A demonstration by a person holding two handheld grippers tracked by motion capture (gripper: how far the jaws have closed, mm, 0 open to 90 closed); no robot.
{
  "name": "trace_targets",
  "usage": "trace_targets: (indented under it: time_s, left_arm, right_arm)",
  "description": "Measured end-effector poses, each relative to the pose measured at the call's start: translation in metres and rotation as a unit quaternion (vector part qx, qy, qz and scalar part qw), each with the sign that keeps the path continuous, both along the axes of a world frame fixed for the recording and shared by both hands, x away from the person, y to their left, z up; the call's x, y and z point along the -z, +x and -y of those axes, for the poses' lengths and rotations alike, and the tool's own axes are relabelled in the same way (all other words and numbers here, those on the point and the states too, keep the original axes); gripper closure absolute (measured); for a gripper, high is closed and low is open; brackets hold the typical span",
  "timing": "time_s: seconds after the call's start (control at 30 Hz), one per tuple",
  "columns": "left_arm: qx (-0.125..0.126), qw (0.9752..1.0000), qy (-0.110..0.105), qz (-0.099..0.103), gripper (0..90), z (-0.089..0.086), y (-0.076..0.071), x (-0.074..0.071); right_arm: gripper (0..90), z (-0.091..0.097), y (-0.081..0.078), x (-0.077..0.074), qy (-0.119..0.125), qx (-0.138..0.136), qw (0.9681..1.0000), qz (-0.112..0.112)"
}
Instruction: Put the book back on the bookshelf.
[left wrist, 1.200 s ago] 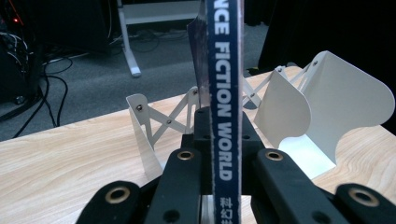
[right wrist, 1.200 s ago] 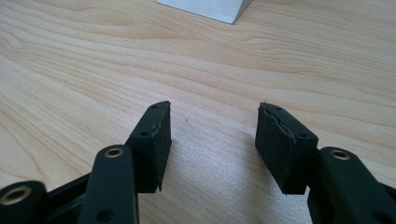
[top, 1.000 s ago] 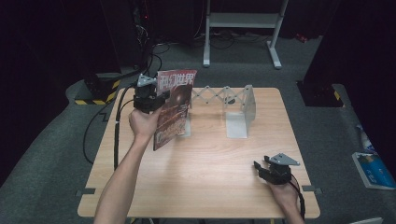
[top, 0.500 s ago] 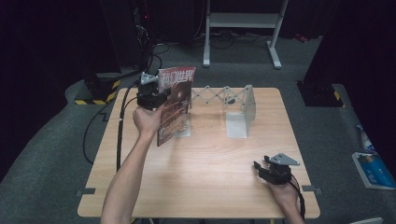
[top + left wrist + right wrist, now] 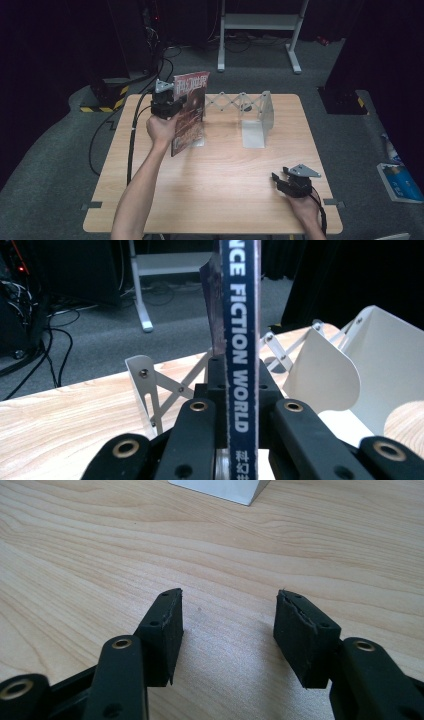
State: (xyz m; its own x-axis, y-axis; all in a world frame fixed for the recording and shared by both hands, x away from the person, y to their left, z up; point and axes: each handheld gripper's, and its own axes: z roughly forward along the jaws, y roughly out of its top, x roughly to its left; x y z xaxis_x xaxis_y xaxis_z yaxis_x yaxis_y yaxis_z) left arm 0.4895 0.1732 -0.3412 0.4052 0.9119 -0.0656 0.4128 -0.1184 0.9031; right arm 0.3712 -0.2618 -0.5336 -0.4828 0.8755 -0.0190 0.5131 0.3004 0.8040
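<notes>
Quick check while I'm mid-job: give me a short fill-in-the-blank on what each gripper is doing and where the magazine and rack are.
1. The left gripper is shut on the spine of the ____.
2. The right gripper rests low over the bare table with its fingers ____.
3. The magazine is held ____, not lying flat.
4. The white expanding rack stands at the table's ____ edge in the high view.

Missing words: magazine; open; upright; far

Red-brown magazine (image 5: 189, 114) with blue spine, white rack (image 5: 257, 116), pale woodgrain table (image 5: 220, 190)
</notes>
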Motion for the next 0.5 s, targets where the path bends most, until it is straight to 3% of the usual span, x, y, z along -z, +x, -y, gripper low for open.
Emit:
trace_targets:
  time_s: [0.3, 0.5]
  left_arm:
    - [0.008, 0.9999, 0.013, 0.002, 83.8, 0.0026, -0.0032, 0.0002]
    - [0.014, 0.9993, 0.033, -0.010, 83.6, 0.0047, -0.0035, 0.0015]
  right_arm:
    - [45.5, -0.0001, 0.0000, 0.0000, 0.000, 0.000, 1.0000, 0.000]
    - [45.5, -0.0002, -0.0001, 0.0000, 0.001, 0.001, 1.0000, -0.001]
